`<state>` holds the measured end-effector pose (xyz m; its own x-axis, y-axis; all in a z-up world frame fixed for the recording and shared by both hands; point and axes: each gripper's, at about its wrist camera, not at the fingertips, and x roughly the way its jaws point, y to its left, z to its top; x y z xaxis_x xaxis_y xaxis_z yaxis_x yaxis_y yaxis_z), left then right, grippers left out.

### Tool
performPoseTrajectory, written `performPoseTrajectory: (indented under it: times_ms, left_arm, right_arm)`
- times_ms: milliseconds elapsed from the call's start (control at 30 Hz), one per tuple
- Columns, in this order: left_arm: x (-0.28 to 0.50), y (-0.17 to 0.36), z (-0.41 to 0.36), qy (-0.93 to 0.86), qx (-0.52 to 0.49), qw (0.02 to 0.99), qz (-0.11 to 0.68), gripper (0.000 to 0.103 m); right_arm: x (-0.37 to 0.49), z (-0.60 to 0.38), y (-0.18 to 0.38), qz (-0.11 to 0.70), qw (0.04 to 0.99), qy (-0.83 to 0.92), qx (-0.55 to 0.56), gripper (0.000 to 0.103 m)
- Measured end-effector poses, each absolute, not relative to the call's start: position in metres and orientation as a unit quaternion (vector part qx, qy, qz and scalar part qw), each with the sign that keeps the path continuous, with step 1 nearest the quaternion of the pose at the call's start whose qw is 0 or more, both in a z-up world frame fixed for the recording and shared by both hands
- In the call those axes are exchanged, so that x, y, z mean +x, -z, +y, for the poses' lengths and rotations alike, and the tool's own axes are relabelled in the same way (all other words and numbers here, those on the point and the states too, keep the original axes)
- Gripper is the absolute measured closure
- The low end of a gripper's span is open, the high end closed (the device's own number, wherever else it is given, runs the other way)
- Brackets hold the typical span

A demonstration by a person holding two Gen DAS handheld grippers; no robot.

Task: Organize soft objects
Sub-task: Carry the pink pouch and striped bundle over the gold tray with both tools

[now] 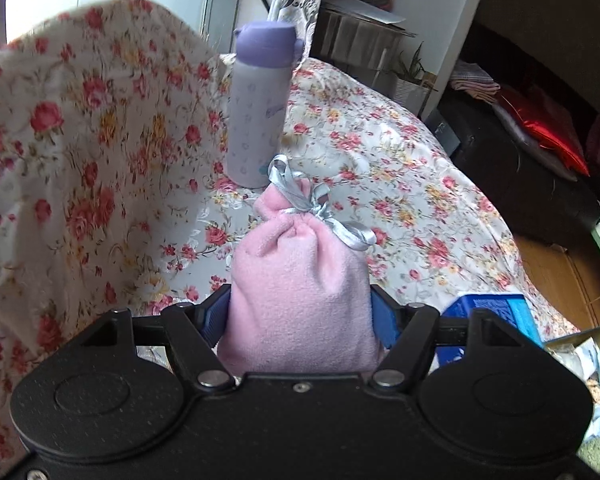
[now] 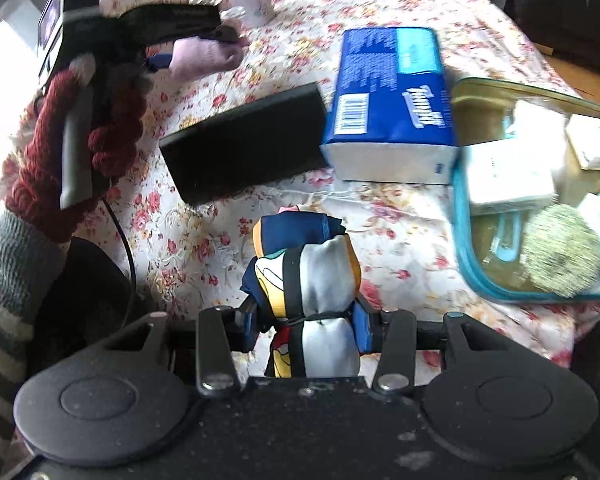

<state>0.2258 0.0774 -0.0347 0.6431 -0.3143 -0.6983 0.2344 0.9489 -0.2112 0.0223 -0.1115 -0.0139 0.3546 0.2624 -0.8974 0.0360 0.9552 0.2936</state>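
Left tongs (image 1: 300,316): pinching the pink fleece pouch (image 1: 298,280), held above the floral bed (image 1: 400,184).
Right tongs (image 2: 306,326): pinching the tied silk bundle (image 2: 312,276), held over the bed.
Handling advice: carry both soft items low and level; keep the pinch light but firm.
Obstacles: purple bottle (image 1: 260,104) just beyond the pouch; tissue pack (image 2: 392,108), black box (image 2: 244,144), and clear bin (image 2: 460,208) near the bundle.

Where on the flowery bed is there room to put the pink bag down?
Bare floral cover lies right of the purple bottle, beyond the pink bag. Another patch sits just ahead of the colourful bundle. It is crowded around the black box, blue tissue pack and full tray.
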Motion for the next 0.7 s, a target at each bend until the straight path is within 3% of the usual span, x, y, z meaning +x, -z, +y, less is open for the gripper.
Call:
performPoseTrajectory:
  times_ms: [400, 700]
  left_arm:
    - [0.15, -0.003, 0.029, 0.19, 0.0, 0.901, 0.391, 0.037]
    - [0.118, -0.031, -0.048, 0.263, 0.03, 0.873, 0.409, 0.037]
  right_arm:
    - [-0.009, -0.189, -0.013, 0.515, 0.835, -0.028, 0.191, 0.059]
    - [-0.031, -0.26, -0.018, 0.479, 0.845, 0.058, 0.229, 0.059]
